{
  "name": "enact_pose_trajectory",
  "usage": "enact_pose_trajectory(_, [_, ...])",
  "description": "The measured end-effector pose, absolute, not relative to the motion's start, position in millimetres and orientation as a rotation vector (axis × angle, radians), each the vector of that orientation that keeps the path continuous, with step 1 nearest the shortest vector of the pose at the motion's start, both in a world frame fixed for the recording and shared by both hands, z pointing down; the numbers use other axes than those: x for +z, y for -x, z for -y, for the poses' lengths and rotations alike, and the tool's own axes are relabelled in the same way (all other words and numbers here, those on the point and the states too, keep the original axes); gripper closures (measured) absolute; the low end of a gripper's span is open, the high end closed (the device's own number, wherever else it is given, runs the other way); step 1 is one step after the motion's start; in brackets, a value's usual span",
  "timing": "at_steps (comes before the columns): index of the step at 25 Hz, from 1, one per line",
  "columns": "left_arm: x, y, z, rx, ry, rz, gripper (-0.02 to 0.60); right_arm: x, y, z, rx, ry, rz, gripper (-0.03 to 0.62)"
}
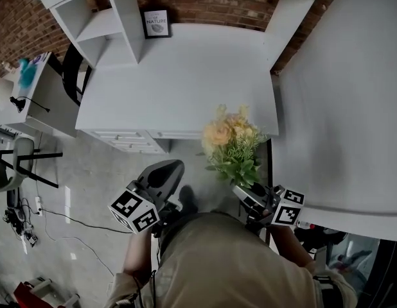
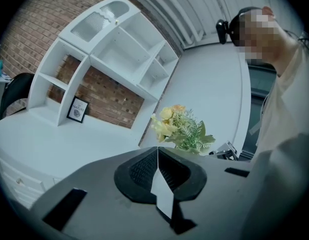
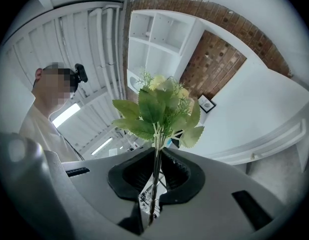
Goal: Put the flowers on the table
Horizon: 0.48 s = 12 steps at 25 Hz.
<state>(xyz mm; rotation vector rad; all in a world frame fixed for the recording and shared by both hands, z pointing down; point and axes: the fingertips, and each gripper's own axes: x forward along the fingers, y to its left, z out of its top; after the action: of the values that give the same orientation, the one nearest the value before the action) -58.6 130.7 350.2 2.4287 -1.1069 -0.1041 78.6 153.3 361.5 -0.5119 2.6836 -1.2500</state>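
A white surface (image 1: 179, 76) lies ahead. My right tongs (image 3: 155, 179) pinch the flowers (image 1: 229, 140) by the stems (image 3: 156, 156), just off its front right corner. From above, the leaves (image 1: 237, 167) hide the stems. My left tongs (image 2: 158, 166) are closed, empty.

Left tongs (image 1: 171, 167): held low at left of head view, in front of torso, tip pointing forward, near level. Jaws fully together, pads meeting along single line, nothing between them. Left marker cube (image 1: 133, 211) at rear end, nearest body.

Right tongs (image 1: 239, 191): held at right of head view, well apart from left tongs, tip pointing forward, level. Jaws clamped on flowers (image 3: 159, 104), thin stems pinched between ribbed pads, narrow gap remaining. Right marker cube (image 1: 287, 206) at rear end.

Hands mostly hidden behind tongs and torso.
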Motion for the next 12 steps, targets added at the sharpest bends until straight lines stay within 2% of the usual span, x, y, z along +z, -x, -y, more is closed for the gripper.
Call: enact_pose_trajectory(12, [343,109,-77,-0.138,-2.488,1.056,0.568,353,-33,-103,-1.213,0.602,-2.699,0.546])
